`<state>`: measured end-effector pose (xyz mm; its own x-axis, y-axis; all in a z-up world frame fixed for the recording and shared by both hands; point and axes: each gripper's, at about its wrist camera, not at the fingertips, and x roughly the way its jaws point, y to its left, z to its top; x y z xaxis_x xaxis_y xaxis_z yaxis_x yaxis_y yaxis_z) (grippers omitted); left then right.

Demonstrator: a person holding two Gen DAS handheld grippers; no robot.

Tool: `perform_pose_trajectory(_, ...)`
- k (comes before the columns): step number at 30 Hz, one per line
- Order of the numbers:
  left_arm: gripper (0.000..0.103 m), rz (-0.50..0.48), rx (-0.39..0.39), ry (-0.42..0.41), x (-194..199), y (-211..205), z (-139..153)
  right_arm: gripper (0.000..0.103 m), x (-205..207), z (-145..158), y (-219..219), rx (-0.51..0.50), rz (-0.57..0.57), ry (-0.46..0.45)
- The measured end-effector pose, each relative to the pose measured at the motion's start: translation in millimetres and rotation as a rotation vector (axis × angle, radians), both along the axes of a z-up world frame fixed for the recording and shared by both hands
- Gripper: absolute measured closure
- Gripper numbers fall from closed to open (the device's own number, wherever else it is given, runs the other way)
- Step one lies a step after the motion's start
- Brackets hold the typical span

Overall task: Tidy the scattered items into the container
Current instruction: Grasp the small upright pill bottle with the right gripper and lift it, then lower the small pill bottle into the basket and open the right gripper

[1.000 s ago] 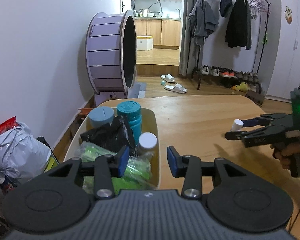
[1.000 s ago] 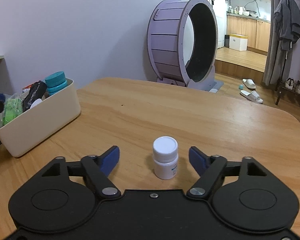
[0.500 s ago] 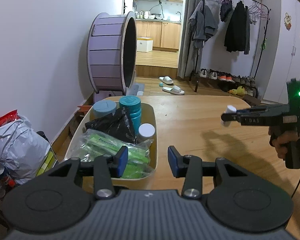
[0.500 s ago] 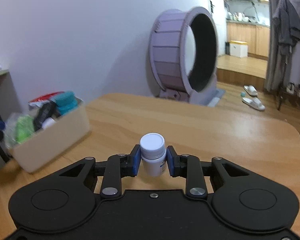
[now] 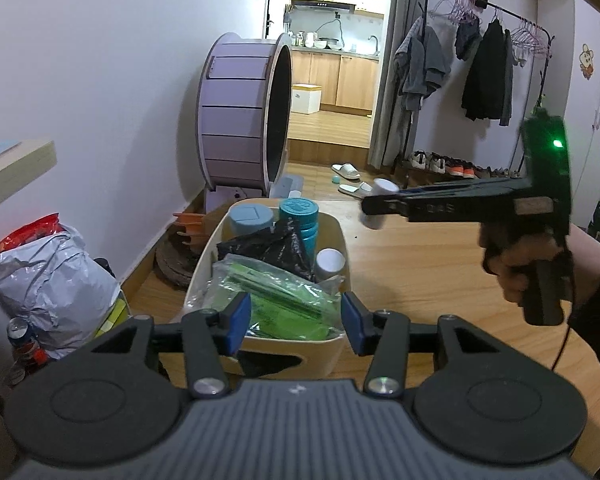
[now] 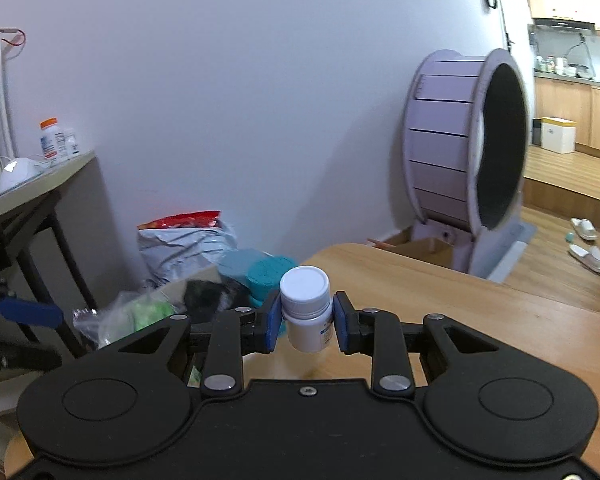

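Clamping a small white pill bottle (image 6: 306,308) between its blue pads, the right gripper (image 6: 306,322) holds it clear of the bench (image 6: 500,320), upright with a slight tilt, white cap on top and a printed label on its side. Seen from the left wrist view, that same right gripper (image 5: 374,210) is carried by a hand (image 5: 520,264) and the bottle (image 5: 380,204) hangs in the air just beyond the far right corner of the container (image 5: 332,228), above bench level.

The left gripper (image 5: 294,318) has just been opening: its jaws stand part-way apart with nothing pressed between the blue pads (image 5: 238,316), and it hangs over the near end of the container.

The container is a cream tub standing at the left edge of the bench. Inside it, from the near end outward: a clear bag of green packets (image 5: 276,296), a crumpled black bag (image 5: 272,248), a small white-capped bottle (image 5: 329,262) against the right wall, a teal-capped jar (image 5: 300,216) and a grey-blue lidded jar (image 5: 250,218) at the far end.

To the left of the container, on the floor, lies a grey plastic sack (image 5: 52,276) with a red packet on top. Beyond the container stands a large lilac wheel (image 5: 244,116) against the wall.
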<state>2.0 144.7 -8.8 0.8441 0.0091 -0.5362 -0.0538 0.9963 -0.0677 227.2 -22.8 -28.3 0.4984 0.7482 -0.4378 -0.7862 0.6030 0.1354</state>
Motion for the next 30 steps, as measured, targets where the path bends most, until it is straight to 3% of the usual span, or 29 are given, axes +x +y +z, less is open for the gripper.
perform_pose_trajectory(8,0.054,-0.006,-0.014,0.005,-2.2,10.0,-4.1,0.075,4.2,-4.3,33.0,-0.015,0.04,0.008)
perform_pose_trajectory(13,0.054,0.002,-0.025,0.007,-4.6,15.5,-5.1,0.054,0.0,-10.9,39.0,-0.025,0.025,-0.009)
perform_pose_trajectory(18,0.053,0.01,-0.039,0.013,-3.1,16.6,-5.7,0.053,-4.3,-9.1,31.4,-0.022,0.002,-0.013)
perform_pose_trajectory(26,0.025,0.029,-0.038,0.014,0.7,12.7,0.9,0.036,-16.2,0.9,11.8,-0.053,-0.046,-0.017)
perform_pose_trajectory(30,0.018,0.055,-0.02,0.003,1.0,10.1,8.3,0.018,-29.8,8.0,7.5,-0.08,-0.054,-0.029)
